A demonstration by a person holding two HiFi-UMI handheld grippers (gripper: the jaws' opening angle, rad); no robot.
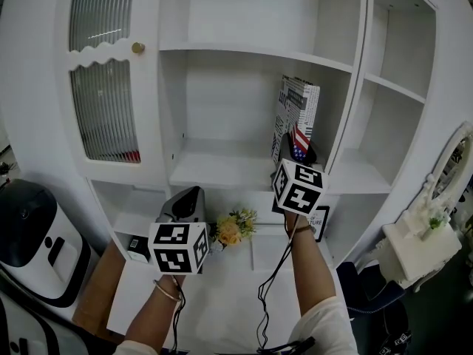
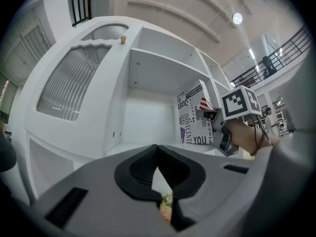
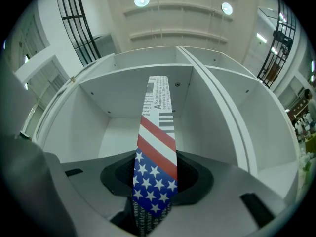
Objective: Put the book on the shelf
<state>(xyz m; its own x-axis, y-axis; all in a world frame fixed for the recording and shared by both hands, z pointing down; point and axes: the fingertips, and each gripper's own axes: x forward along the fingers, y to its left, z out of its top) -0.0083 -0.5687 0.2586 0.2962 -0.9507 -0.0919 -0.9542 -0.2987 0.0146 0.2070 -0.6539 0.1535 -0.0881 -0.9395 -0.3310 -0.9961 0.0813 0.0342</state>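
The book (image 1: 298,117) stands upright in the middle compartment of the white shelf unit (image 1: 222,170), right of centre in the head view. It is at the right-hand side of that compartment, close beside the upright partition. The right tongs (image 1: 293,148) are clamped on it from the front. In the right gripper view the striped and starred spine (image 3: 155,157) runs up the middle of the frame, and the two dark pads of the right tongs (image 3: 155,184) press on the covers at either side. The grip is on the lower part of the book, and most of its height rises above the tongs into the compartment. I cannot tell whether its bottom edge touches the shelf board.

The left tongs (image 1: 186,198) hang lower, at centre left of the head view, in front of the lower shelf and well apart from the book. In the left gripper view the jaws of the left tongs (image 2: 158,164) are closed together with nothing between them. There the book (image 2: 193,115) shows at centre right. A bunch of flowers (image 1: 233,228) lies on the lower shelf, just right of the left tongs.
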